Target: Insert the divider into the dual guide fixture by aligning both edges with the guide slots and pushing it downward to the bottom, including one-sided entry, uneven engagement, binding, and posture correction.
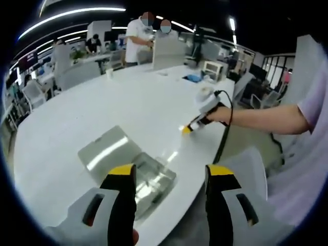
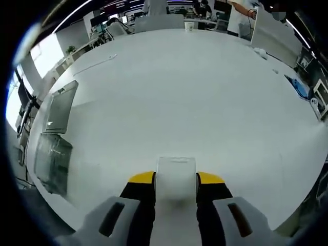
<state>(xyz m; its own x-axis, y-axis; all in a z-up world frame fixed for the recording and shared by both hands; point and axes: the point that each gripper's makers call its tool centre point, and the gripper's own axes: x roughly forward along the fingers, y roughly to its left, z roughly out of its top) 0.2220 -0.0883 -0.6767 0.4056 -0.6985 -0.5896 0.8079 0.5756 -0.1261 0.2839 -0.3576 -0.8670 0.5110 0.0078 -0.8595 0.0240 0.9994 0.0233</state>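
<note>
We see glossy white table (image 1: 128, 102); clear shiny plastic fixture (image 1: 154, 179); smooth translucent divider (image 1: 108, 147); matt white piece (image 2: 176, 178) between jaws.

Yellow-tipped black left tool (image 1: 169, 179), white table (image 1: 102, 113), clear fixture (image 1: 148, 182).

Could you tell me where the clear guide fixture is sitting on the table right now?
In the left gripper view the clear guide fixture sits near the table edge just ahead of the left gripper, beside the flat divider.

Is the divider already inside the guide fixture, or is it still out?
Out. The divider sits clamped in the right gripper above the table, apart from the clear fixture near the table edge.
</note>
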